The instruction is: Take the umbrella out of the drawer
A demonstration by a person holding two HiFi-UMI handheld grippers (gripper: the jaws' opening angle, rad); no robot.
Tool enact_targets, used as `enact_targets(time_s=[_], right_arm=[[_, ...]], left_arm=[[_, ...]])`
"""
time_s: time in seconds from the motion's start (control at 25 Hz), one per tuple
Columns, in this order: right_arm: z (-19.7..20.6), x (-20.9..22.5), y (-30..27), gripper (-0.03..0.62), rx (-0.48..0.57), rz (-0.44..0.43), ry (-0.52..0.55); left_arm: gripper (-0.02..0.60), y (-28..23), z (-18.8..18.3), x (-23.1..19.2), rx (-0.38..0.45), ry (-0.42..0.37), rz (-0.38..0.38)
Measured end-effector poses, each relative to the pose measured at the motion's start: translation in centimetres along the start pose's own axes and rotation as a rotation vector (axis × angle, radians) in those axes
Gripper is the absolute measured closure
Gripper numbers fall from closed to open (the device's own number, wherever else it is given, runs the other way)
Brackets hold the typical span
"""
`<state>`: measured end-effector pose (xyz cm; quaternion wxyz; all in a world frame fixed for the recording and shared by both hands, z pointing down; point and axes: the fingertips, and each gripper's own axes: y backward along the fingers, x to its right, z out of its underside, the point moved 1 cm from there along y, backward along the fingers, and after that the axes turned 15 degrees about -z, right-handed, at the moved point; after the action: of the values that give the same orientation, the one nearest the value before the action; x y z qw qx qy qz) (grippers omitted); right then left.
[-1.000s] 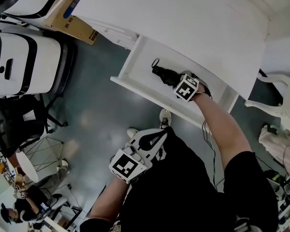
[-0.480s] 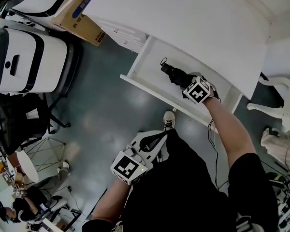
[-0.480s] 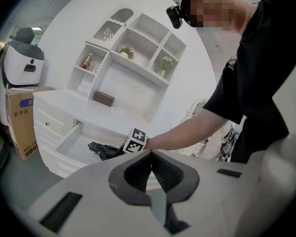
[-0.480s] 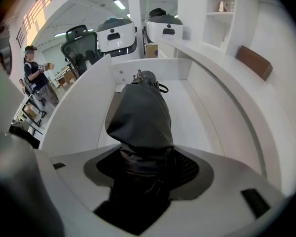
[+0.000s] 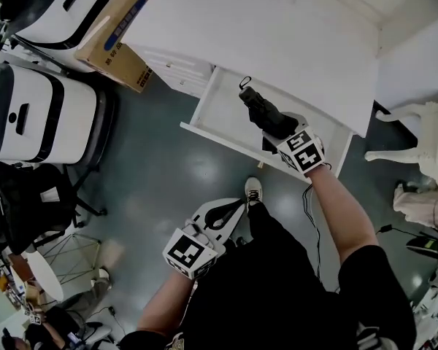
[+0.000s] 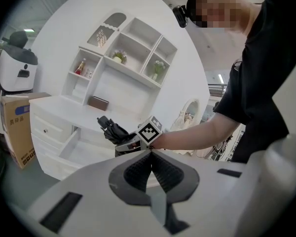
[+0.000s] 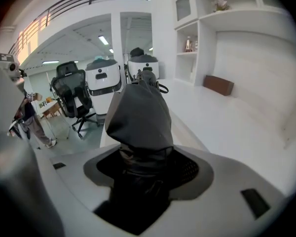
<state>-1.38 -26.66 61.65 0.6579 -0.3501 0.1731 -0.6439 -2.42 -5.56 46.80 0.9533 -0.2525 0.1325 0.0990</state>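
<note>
1. While we are holding the folded black umbrella [image 5: 259, 110] over the right end of the open drawer [image 5: 223, 138], the right gripper [image 5: 276, 132] is gripping it by its thicker lower end. Its jaws are standing wide, have just been closing in a little, and are pressing on the bundled fabric between them.
2. We are seeing the umbrella tilting, its strap end pointing up and away toward the drawer's back edge, beneath the white desk top [image 5: 292, 42]. In the left gripper view it is sitting about level with that desk top, so it looks clear of the drawer floor.
3. We are keeping the left gripper [image 5: 230, 210] low by our waist, well apart from the drawer's front edge. Its jaws are meeting, with nothing between them.
4. We are judging the step in hand to be the removal itself. The umbrella appears to be out of the drawer's bed but is hanging directly above it, so the task is looking nearly done, not finished.
5. We are expecting the next move to call for a steady grip while the umbrella is carried out past the front edge, with the strap end kept clear of the underside of the desk top. The empty left gripper is looking free to help.
</note>
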Motion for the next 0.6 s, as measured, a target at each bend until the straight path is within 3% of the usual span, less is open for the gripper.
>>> enact_targets(time_s=[0.6], right_arm=[[-8.8, -10.7, 12.3, 0.324, 0.479, 0.093, -0.138]], left_arm=[[0.577, 7.0, -3.5, -0.9, 0.120, -0.034, 0.028]])
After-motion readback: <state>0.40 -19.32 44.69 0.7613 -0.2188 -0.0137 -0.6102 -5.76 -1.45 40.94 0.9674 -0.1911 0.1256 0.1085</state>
